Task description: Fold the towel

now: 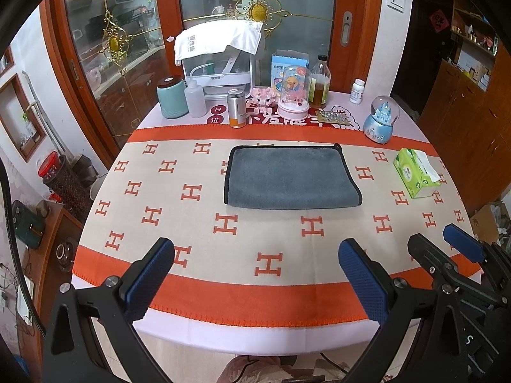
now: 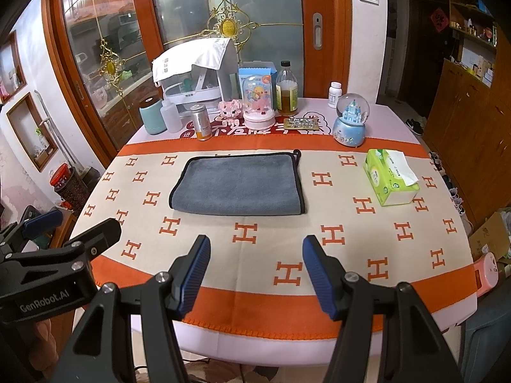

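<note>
A grey towel [image 1: 289, 177] with black trim lies flat, folded into a rectangle, on the patterned tablecloth; it also shows in the right wrist view [image 2: 238, 186]. My left gripper [image 1: 255, 274] is open and empty, held over the table's near edge, well short of the towel. My right gripper [image 2: 255, 274] is open and empty too, at the near edge. The right gripper shows at the right of the left wrist view [image 1: 447, 249]; the left gripper shows at the left of the right wrist view [image 2: 73, 226].
A green tissue pack [image 1: 415, 172] lies right of the towel. Along the table's back stand a teal canister [image 1: 171, 97], bottles, a metal can [image 1: 237, 108], a pink music box [image 1: 293, 94] and a blue snow globe [image 1: 381, 119]. A glass door is behind.
</note>
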Motion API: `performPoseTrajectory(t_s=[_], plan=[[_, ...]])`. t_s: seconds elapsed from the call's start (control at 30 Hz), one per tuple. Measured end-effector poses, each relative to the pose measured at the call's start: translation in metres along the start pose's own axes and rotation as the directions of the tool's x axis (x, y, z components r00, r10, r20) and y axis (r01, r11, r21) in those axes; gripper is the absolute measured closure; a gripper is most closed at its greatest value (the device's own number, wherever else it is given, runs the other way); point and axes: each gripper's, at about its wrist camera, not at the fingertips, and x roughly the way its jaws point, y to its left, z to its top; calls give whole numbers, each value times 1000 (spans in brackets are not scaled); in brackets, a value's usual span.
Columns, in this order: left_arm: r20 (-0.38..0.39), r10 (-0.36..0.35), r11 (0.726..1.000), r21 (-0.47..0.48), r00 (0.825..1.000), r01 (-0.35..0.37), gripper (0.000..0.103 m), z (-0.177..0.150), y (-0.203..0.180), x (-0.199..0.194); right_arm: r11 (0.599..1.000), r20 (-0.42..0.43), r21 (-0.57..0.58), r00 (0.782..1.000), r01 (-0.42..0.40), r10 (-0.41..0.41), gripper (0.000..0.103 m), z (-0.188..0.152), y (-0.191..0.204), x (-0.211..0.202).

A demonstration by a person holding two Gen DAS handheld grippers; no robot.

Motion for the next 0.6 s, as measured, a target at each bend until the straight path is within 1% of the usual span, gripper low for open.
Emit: performPoseTrajectory(t_s=[0.6], plan=[[-1, 1, 1000, -1, 1000, -1, 1, 0, -1, -1, 1000, -1, 0, 1000, -3, 3, 43, -1, 0, 0]])
